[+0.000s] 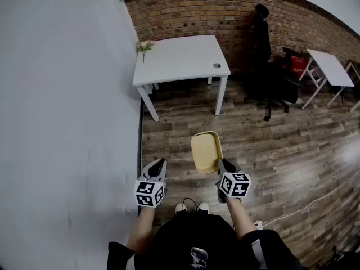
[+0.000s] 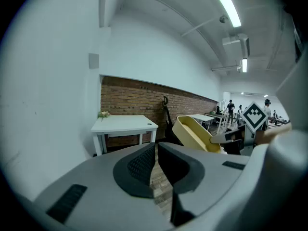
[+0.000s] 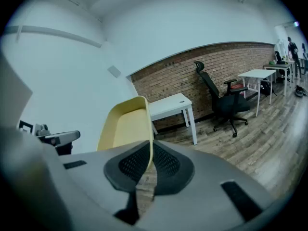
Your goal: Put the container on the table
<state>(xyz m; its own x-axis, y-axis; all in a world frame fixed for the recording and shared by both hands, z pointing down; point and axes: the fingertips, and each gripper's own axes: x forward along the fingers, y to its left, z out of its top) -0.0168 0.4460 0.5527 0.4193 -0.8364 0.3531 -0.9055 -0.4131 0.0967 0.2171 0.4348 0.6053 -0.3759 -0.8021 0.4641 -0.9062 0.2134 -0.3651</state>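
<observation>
A shallow yellow container (image 1: pixel 206 151) hangs in the air over the wooden floor, tilted on its side. My right gripper (image 1: pixel 223 165) is shut on its rim, and the yellow wall (image 3: pixel 126 126) rises between the jaws in the right gripper view. The container (image 2: pixel 195 133) also shows at the right of the left gripper view. My left gripper (image 1: pixel 157 167) is shut with nothing in it, held beside the container at its left. The white table (image 1: pixel 183 59) stands ahead against the brick wall, some way beyond both grippers.
A small bunch of flowers (image 1: pixel 144 46) sits at the table's left corner and a small round object (image 1: pixel 217 66) near its right edge. A black office chair (image 1: pixel 269 72) and a second white table (image 1: pixel 329 68) stand to the right. A white wall (image 1: pixel 67 106) runs along the left.
</observation>
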